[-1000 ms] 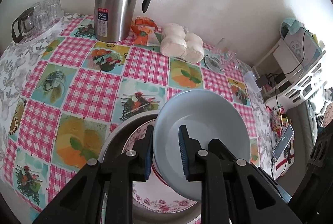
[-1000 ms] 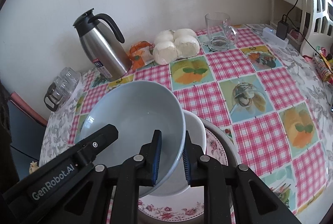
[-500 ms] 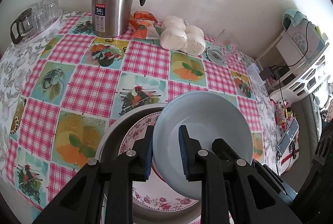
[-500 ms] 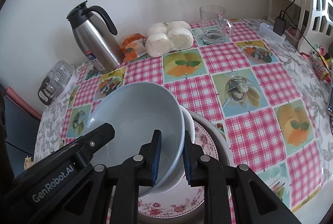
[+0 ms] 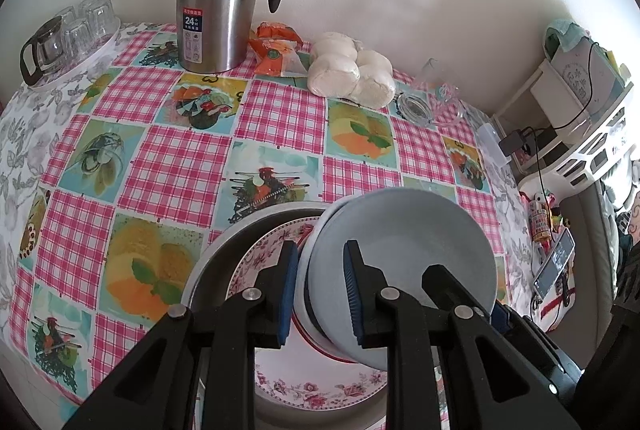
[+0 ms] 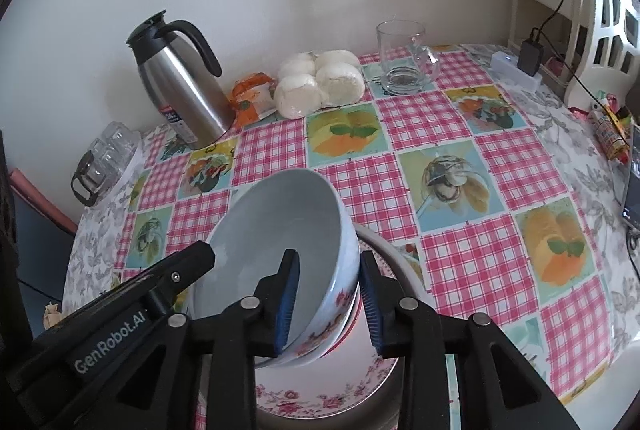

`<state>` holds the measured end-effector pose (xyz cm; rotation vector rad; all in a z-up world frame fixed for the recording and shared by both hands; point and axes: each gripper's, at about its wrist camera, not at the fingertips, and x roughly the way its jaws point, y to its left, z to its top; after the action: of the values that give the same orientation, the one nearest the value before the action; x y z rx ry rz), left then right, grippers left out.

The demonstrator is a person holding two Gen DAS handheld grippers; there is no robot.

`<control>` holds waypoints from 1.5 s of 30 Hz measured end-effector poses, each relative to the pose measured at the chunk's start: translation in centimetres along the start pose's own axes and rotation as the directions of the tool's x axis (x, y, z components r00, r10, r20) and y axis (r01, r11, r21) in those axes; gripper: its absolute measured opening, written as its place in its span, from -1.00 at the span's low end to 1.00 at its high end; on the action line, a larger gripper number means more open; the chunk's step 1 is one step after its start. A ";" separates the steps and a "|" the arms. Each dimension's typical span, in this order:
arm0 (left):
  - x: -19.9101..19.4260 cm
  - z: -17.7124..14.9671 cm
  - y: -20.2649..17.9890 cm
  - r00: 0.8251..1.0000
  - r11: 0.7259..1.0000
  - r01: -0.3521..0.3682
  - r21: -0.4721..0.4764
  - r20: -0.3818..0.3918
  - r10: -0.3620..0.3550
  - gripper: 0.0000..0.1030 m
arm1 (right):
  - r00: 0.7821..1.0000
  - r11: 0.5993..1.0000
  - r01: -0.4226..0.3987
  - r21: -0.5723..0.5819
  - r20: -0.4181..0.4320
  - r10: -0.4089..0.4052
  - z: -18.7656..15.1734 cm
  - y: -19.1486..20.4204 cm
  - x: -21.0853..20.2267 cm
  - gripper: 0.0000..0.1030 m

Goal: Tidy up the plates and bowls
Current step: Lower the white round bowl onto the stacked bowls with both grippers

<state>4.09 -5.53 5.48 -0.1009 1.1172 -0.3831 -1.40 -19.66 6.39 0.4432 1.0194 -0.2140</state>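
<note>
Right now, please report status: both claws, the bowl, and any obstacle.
Left claw clamped on blue bowl rim. Right claw opening, bowl wall between its pads. Bowl nested in white bowl on floral plate. Nothing in the way.

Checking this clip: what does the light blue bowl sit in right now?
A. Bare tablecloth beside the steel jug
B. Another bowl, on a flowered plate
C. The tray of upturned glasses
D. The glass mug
B: the blue bowl is nested in a second bowl whose flowered side shows below its rim, and both stand on the flowered plate.
</note>
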 end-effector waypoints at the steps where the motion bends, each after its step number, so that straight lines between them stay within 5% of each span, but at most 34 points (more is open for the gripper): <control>1: 0.1 0.0 0.0 1.000 1.000 -0.002 0.000 -0.002 0.002 -0.56 | 1.000 1.000 -0.003 0.002 0.001 0.003 0.0 -0.1 0.0 -0.34; 11: 0.2 0.0 0.3 1.000 1.000 -0.009 -0.013 -0.006 0.009 -0.54 | 0.999 0.999 -0.005 0.050 0.032 0.003 0.4 -1.4 -0.7 -0.34; 29: 0.4 -0.1 0.3 1.000 1.000 -0.017 -0.023 -0.010 0.017 -0.52 | 0.998 0.993 -0.016 0.116 -0.055 0.023 -0.1 -3.5 1.7 -0.34; 37: 0.0 0.0 0.9 1.000 0.999 -0.010 -0.049 0.003 0.010 -0.52 | 0.994 0.986 -0.110 0.124 -0.013 0.112 0.0 -3.4 1.0 -0.65; 45: -0.1 -0.1 1.0 1.000 0.998 0.019 -0.062 0.006 -0.019 -0.50 | 0.952 0.911 -0.283 0.299 -0.024 0.304 -0.4 -7.0 2.0 -0.66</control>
<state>4.25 -4.50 5.30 -0.1672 1.1236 -0.3649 -3.26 -25.64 2.68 0.8735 0.9787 -0.0775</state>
